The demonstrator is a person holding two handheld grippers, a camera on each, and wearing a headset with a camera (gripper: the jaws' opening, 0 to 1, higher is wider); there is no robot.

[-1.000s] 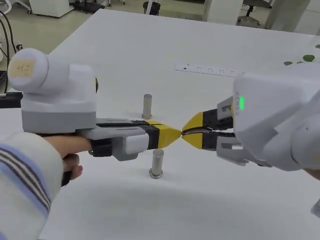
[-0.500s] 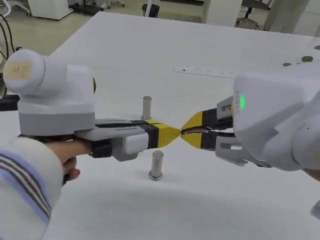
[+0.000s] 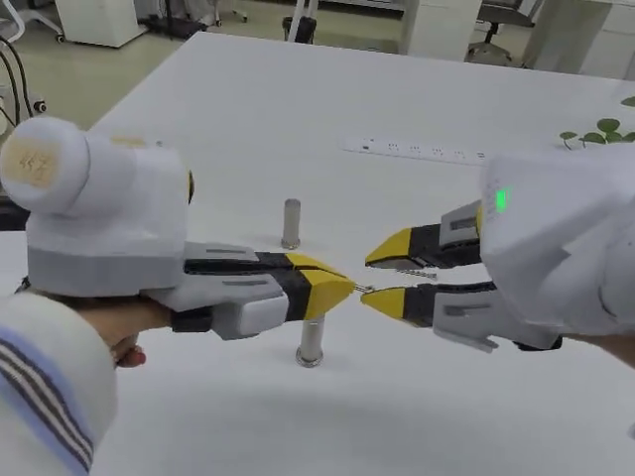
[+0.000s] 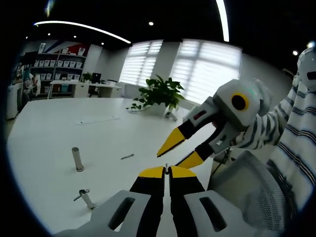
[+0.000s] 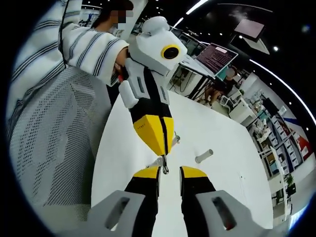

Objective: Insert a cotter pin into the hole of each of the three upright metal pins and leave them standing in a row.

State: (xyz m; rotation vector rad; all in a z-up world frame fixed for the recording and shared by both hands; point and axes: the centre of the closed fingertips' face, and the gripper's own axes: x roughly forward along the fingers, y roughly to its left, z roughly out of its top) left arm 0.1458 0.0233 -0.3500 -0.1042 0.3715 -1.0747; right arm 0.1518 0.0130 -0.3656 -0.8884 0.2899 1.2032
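One wide white desk [image 3: 248,109] sits in a bright office with window blinds and a potted plant [image 4: 160,94]. Above it two grippers meet tip to tip. The left gripper [image 3: 345,288] is clamped on a thin cotter pin [image 5: 165,167]. The right gripper [image 3: 368,281] has its jaws apart on either side of it, likely for a handover to improve the grip. Below stand a far metal pin [image 3: 292,223] and a near metal pin [image 3: 312,342], well apart. A spare cotter pin [image 4: 127,156] lies on the desk.
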